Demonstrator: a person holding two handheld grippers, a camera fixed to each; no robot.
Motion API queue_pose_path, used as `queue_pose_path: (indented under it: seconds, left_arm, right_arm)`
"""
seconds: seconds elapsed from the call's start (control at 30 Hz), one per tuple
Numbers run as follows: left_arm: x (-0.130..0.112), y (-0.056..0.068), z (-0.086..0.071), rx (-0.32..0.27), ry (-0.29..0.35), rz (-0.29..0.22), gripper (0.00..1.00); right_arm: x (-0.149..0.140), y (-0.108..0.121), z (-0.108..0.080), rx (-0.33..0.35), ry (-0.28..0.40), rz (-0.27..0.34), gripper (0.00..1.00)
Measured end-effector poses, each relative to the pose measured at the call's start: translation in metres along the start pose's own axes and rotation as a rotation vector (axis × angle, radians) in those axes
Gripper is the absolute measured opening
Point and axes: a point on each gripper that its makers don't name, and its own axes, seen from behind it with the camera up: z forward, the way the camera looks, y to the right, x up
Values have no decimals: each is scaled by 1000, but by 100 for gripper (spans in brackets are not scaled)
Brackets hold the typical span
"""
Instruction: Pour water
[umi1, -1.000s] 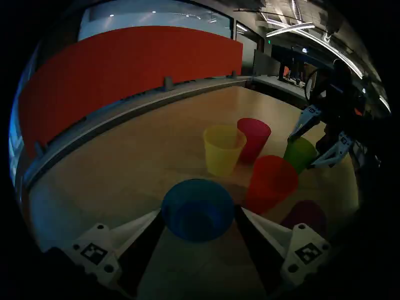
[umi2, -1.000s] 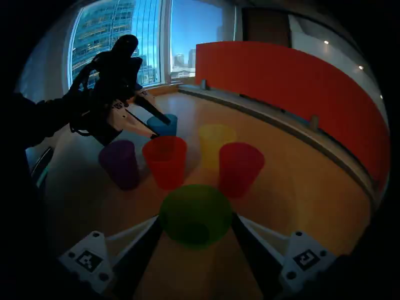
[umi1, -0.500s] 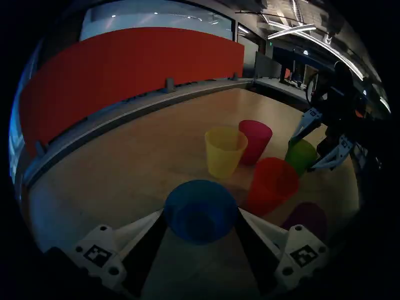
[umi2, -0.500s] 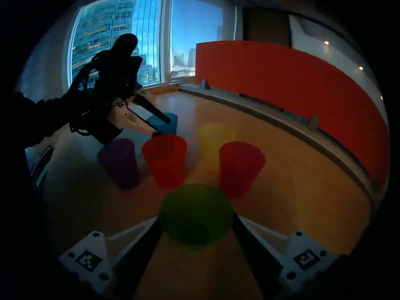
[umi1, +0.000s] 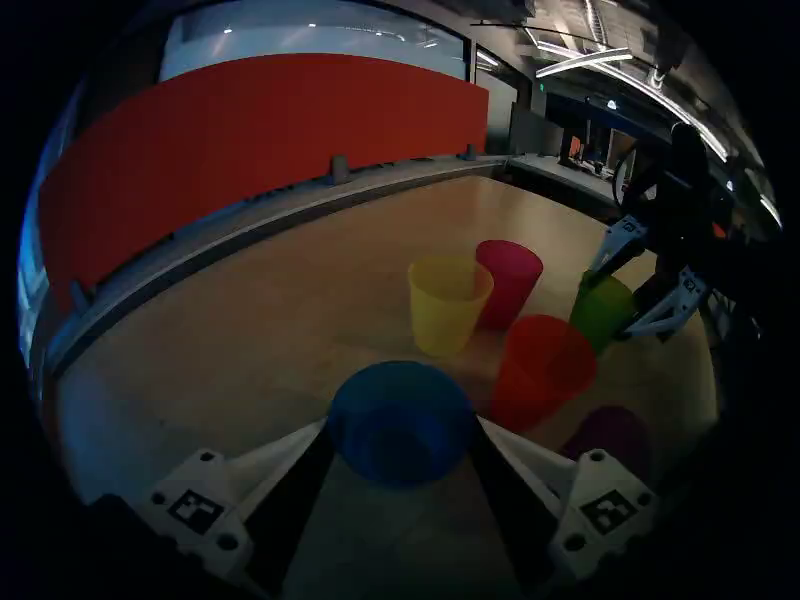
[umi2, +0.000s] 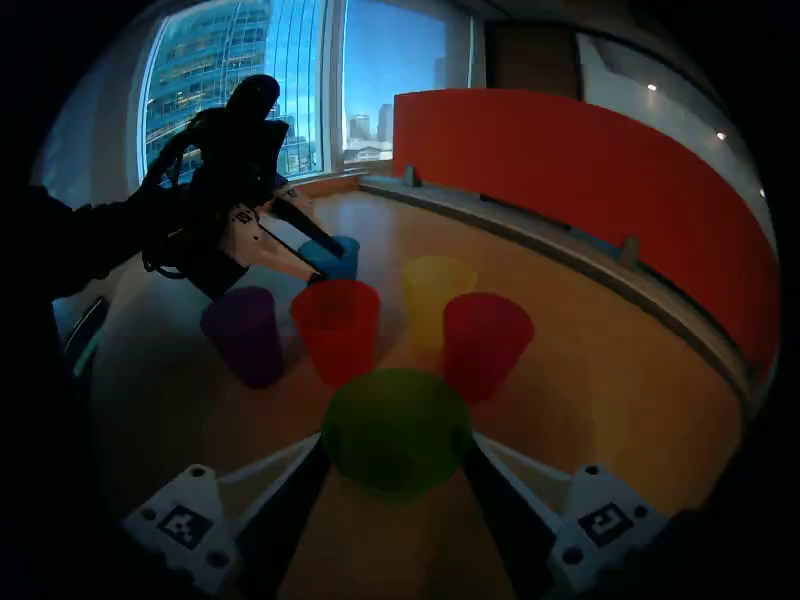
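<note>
Blue cup (umi1: 400, 425): held between the fingers of the left gripper (umi1: 401, 430), mouth open towards the camera, low over the near side of the table (umi1: 250, 330).
Left gripper: closed on the blue cup, one finger against each side.
Green cup (umi2: 396, 432): held the same way by the right gripper (umi2: 396, 442), on the opposite side of the cluster; in the left gripper view it looks upright.
Right gripper: closed on the green cup, both fingers against its wall.
Other cups: yellow (umi1: 447, 300), pink (umi1: 510, 280), red (umi1: 540, 368) and purple (umi1: 612, 438) stand upright in a loose group between the two held cups, the yellow and pink touching or nearly so.
Water: too dim to tell whether either held cup has any in it.
Done: both cups look gripped, one per gripper.
Left: probably everything that counts. Neither cup is tipped and their rims are well apart, so bringing them together, tilting one and pouring seems not yet begun.
Writing: none readable; the cups are plain.
Marks: a square black-and-white tag on each finger of both grippers, pattern only.
</note>
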Motion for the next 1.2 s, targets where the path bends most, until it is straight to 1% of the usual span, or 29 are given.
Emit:
queue_pose_path:
  seconds: [0.2, 0.4, 0.6, 0.8, 0.97, 1.1, 1.2]
  left_arm:
    - [8, 11, -9, -8, 19, 21, 88]
    - [20, 18, -25, 1, 51, 23, 88]
    - [37, 20, -50, 26, 113, 14, 88]
    - [56, 22, -76, 42, 196, -7, 88]
    - [66, 26, -96, 53, 251, -17, 88]
    - [72, 31, -112, 60, 285, -21, 88]
    - [77, 38, -124, 59, 312, -22, 88]
  right_arm:
    - [10, -1, -9, -10, 18, -9, 91]
    - [21, -5, -20, -21, 43, -24, 91]
    - [36, -9, -33, -34, 82, -22, 91]
    - [55, -12, -48, -49, 135, -15, 91]
    - [68, -17, -58, -61, 179, -15, 91]
    - [82, -24, -66, -66, 220, -15, 91]
    - [93, -28, -72, -64, 255, -12, 91]
